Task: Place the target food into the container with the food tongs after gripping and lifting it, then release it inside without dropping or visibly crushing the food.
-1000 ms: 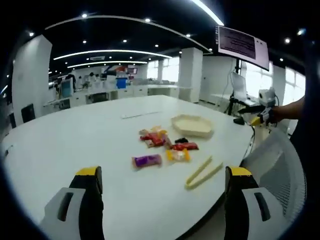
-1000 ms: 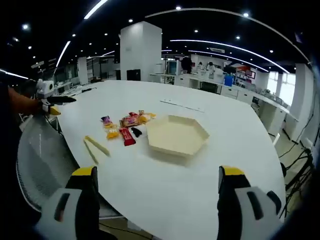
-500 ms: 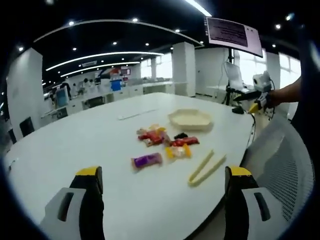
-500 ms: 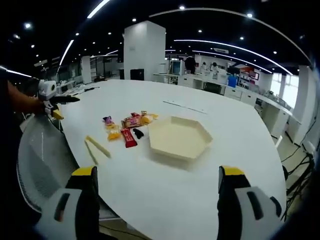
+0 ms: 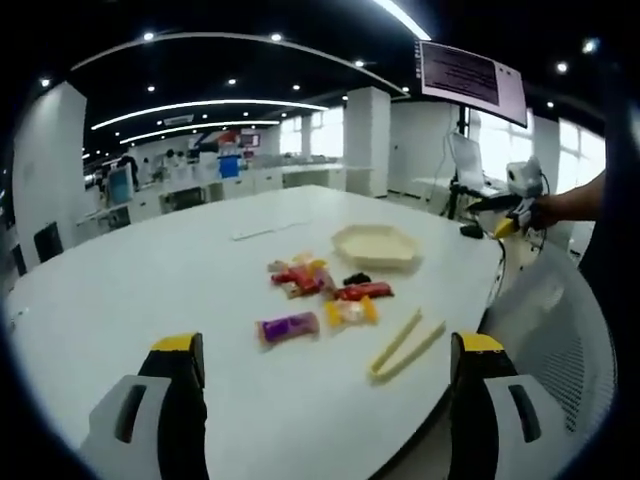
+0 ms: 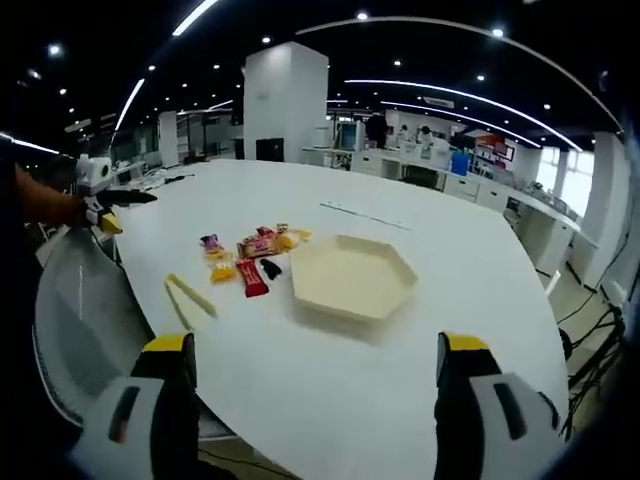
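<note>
Jaws of both the left gripper (image 5: 320, 365) and right gripper (image 6: 312, 365) gape wide, empty. Glossy wrapped snacks (image 6: 250, 258) cluster between pale plastic tongs (image 6: 189, 298) and hexagonal cream tray (image 6: 352, 277) on smooth white table (image 6: 400, 380).

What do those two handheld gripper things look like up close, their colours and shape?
In the left gripper view, the left gripper has two chunky black jaws with yellow caps at the tips and pale grey side plates, each with a dark slot. In the right gripper view, the right gripper looks the same: black jaws, yellow tips, grey slotted sides. No cables or sleeves can be made out near the jaws.
</note>
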Demonstrator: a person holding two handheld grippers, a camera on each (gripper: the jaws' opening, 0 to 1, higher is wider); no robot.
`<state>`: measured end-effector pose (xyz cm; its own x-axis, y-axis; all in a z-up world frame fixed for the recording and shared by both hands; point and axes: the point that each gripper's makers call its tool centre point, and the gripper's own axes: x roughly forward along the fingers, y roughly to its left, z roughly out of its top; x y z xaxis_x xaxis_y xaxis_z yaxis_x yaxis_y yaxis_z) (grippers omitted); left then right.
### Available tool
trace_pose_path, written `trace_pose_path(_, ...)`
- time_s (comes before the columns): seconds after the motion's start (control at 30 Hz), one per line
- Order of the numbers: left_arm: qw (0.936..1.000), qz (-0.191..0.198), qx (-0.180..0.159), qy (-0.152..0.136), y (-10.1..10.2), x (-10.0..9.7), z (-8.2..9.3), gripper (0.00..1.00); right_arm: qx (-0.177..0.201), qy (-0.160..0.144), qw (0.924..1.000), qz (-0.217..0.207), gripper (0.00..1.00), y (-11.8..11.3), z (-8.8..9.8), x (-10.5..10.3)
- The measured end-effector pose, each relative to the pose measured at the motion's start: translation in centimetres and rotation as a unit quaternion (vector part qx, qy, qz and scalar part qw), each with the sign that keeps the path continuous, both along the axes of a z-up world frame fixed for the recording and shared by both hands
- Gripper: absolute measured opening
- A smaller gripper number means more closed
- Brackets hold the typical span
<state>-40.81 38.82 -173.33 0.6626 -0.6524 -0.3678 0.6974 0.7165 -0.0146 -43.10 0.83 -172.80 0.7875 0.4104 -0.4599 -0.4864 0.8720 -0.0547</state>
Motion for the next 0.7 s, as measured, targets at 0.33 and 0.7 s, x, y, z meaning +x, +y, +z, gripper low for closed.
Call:
trace_pose_path(0.33, 0.9986, 0.04, -0.033, -0.008, 1.4, 0.7, 0.8, 0.98, 0.016, -0.029, 0.9992, -0.022, 0.99, 2.0, 1.2, 1.2)
trace_pose_path(0.7, 0.9992, 0.005, -0.04, 0.006, 0.7, 0.5, 0.8, 0.99, -0.031, -0.01, 0.9986, 0.041, 0.99, 3.9, -1.0, -0.3)
